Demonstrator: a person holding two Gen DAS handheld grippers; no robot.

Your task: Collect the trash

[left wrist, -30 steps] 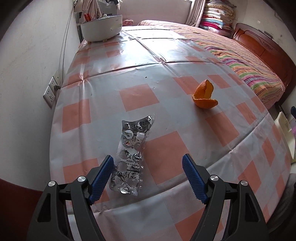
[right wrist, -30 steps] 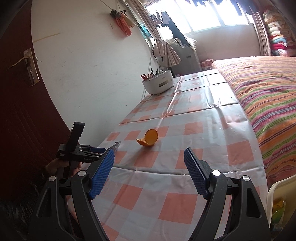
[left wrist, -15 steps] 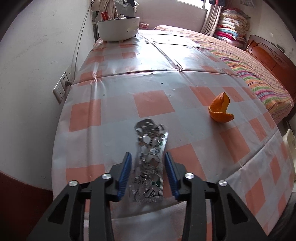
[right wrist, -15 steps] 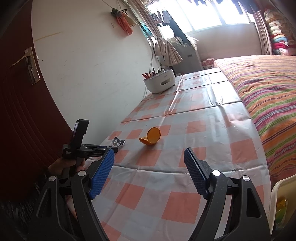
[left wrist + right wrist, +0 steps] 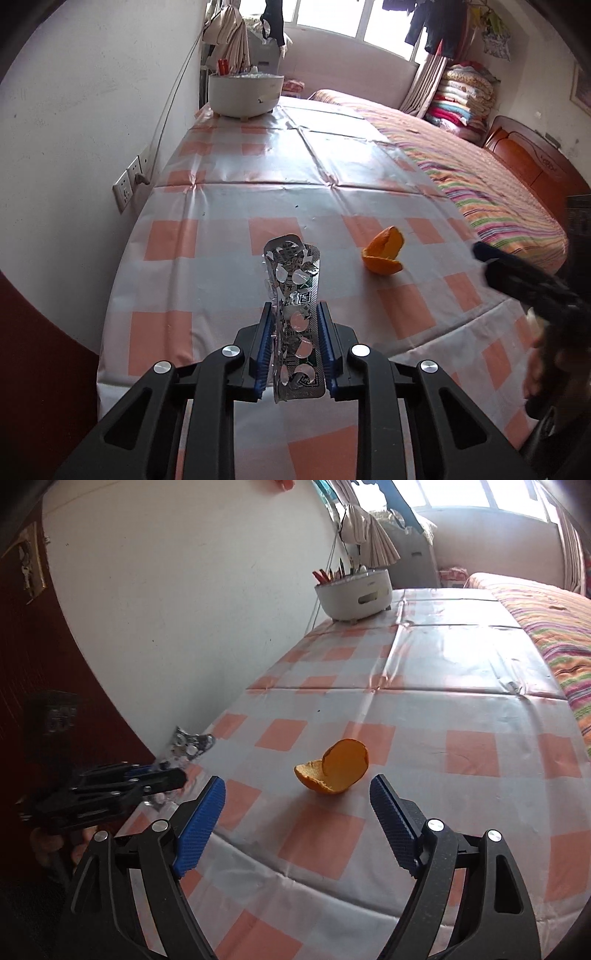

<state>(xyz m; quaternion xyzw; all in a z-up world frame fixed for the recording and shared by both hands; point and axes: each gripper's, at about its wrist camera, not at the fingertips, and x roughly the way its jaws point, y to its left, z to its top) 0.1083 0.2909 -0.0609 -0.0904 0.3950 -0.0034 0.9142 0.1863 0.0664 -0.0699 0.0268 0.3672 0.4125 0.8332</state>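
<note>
Left gripper (image 5: 293, 345): blue fingers (image 5: 263, 343) just drawn together, clamped on the lower half of an emptied foil blister pack (image 5: 293, 295), upper half jutting forward past the tips, lifted clear of the tabletop (image 5: 221, 206). Right gripper (image 5: 297, 825): blue fingers (image 5: 201, 827) spread wide and lately widened a little more, nothing between the pads, hanging near the front edge of the tabletop just short of a cupped piece of orange peel (image 5: 334, 766). Peel resting on the orange-and-white checked cloth (image 5: 461, 709), well apart from the blister pack. Farther back against the wall: white tub (image 5: 354, 592) holding upright sticks. Wall sockets (image 5: 129, 181) beside the tabletop's left edge. To the right: bed with striped cover (image 5: 480, 177); beyond it, folded blankets (image 5: 463, 98) stacked near the window.
</note>
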